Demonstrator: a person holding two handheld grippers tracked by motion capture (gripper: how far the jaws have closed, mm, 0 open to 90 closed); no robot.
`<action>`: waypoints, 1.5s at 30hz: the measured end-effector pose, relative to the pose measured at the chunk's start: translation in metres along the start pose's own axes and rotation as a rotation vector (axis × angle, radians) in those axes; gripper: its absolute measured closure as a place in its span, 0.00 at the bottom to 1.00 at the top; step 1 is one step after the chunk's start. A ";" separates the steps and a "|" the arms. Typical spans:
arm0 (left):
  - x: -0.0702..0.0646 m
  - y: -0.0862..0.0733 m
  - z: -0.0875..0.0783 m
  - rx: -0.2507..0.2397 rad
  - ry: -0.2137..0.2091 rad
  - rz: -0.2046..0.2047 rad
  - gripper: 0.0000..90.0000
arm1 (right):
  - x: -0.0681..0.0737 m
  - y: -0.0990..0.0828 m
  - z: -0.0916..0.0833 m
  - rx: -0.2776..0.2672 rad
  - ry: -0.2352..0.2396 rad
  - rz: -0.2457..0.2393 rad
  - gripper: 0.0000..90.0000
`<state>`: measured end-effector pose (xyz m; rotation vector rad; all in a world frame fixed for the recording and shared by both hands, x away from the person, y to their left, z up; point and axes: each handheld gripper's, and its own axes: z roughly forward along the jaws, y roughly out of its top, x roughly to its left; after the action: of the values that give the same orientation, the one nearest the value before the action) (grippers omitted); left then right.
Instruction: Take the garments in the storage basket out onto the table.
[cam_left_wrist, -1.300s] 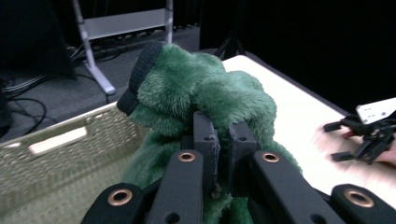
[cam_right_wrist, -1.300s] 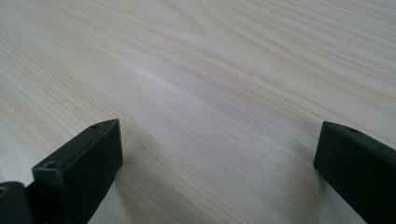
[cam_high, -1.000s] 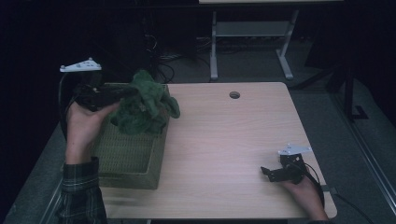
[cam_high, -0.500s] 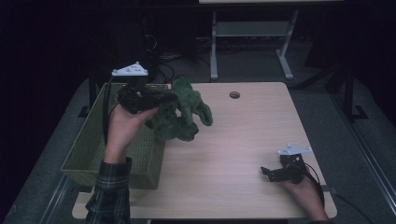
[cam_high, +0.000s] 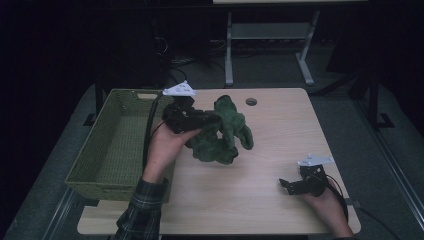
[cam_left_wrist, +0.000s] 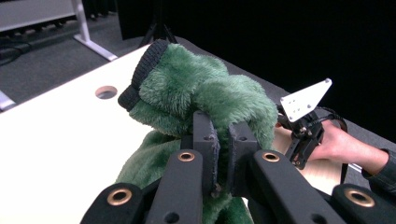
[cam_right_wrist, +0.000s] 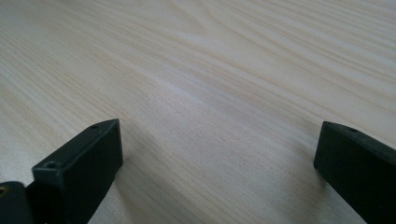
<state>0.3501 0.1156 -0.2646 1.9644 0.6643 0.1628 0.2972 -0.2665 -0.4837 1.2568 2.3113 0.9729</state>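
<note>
Now the left claw (cam_high: 207, 120) is out over the bare wood of the table (cam_high: 280, 135), with the green plush toy (cam_high: 222, 132) hanging from it. A second ago the same claw was above the woven green basket (cam_high: 120, 145) with the toy bunched over the basket's far right corner; half a second ago it was crossing the rim. So the toy is clear of the basket, which now lies to the left of and behind the claw, apparently empty as far as the high view lets me tell.

From the left gripper view, the claw (cam_left_wrist: 223, 135) is clamped tight on a fold of the toy's green fur (cam_left_wrist: 205, 93), jaws nearly together with pile squeezed between them. The dark ribbed cuff (cam_left_wrist: 140, 74) of the toy sits beyond the claw's tips, and most of the body droops below and to the right of the grip, off the table or barely brushing it; I cannot tell which.

The right claw (cam_high: 292, 184) rests low near the table's near right corner, well apart from the toy, in the same spot as before. Its jaws stand wide with nothing but wood grain (cam_right_wrist: 210, 93) between them.

My reading is that the work is unloading the basket, and the carry is nearly done: next comes lowering the toy and letting go, or passing it to the waiting right claw.
</note>
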 end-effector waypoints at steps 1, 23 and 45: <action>0.000 0.000 0.000 0.000 0.000 0.000 0.94 | 0.000 0.000 0.000 0.000 0.000 0.000 0.01; -0.017 -0.060 0.117 0.096 -0.138 -0.110 0.94 | 0.000 0.000 0.000 0.001 0.001 0.000 0.01; 0.022 -0.116 0.175 0.260 -0.051 -0.105 0.94 | 0.000 0.000 0.000 0.001 0.003 -0.003 0.01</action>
<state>0.3920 0.0283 -0.4521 2.1671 0.7847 -0.0409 0.2968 -0.2664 -0.4837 1.2525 2.3158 0.9734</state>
